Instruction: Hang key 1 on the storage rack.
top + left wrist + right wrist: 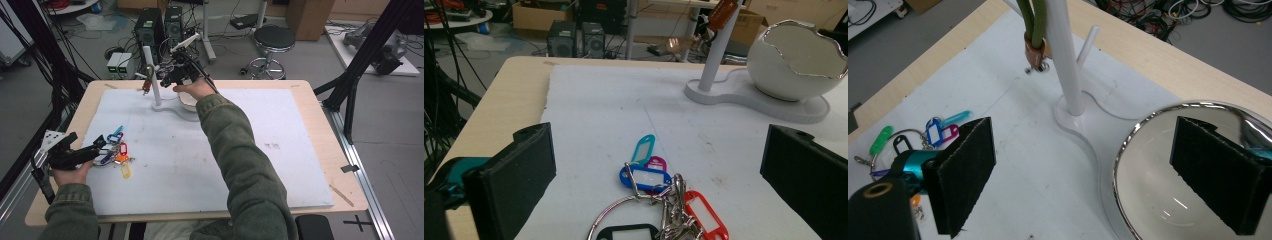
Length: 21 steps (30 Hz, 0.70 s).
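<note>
My right gripper (172, 75) sits up at 12 o'clock on the table (310, 95), jaws spread wide with nothing between them; in the right gripper view they straddle the rim of the white egg-shaped bowl (1168, 175), which has a silvery cracked edge. The white stand post (1068, 60) rises just beside the bowl at its 10 o'clock, both on one white base (744, 95). A brown key tag (1034, 50) on an olive strap hangs from the stand's upper peg, clear of the white mat (250, 165). My left gripper (82, 155) is at 8 o'clock on the table, jaws also spread and pinching nothing. The key ring bunch (659, 200) lies flat on the mat between and just ahead of its jaws: teal, blue, magenta, red and black tags on a steel ring. In the high view an orange and a yellow tag show too. Bunch and stand are well apart.
</note>
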Motion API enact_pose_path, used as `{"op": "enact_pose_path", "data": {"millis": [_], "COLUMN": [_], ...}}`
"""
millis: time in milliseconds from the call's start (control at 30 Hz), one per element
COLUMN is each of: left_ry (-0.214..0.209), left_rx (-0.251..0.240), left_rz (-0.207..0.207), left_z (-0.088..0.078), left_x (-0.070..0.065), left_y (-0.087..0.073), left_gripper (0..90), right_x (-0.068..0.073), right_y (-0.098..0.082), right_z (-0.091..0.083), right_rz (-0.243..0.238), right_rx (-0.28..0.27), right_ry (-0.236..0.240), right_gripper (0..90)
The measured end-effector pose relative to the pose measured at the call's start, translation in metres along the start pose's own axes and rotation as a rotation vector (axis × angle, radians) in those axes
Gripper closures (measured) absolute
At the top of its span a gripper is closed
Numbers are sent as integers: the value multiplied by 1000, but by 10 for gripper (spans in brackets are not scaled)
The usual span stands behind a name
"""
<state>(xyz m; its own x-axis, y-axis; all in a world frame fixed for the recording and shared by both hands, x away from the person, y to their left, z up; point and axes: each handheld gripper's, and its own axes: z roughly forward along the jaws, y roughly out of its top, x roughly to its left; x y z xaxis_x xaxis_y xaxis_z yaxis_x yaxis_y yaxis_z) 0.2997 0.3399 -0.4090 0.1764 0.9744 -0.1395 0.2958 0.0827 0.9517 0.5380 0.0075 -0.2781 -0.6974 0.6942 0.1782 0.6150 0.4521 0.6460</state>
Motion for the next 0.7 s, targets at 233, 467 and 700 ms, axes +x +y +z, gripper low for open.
{"op": "enact_pose_path", "data": {"millis": [233,467,700], "left_ry": [4,5,7], "left_rx": [1,2,4], "left_rz": [-5,-3,-2], "left_z": [-1,-1,-1], "left_x": [1,0,0], "left_y": [0,0,0], "left_gripper": [17,17,17], "right_x": [-8,-11,-16], "right_y": [-16,-31,-40], "right_z": [-10,-23,-37], "right_rz": [11,-19,-27], "right_rx": [-6,-5,-9], "right_ry": [-22,-3,0], "right_gripper": [6,8,8]}}
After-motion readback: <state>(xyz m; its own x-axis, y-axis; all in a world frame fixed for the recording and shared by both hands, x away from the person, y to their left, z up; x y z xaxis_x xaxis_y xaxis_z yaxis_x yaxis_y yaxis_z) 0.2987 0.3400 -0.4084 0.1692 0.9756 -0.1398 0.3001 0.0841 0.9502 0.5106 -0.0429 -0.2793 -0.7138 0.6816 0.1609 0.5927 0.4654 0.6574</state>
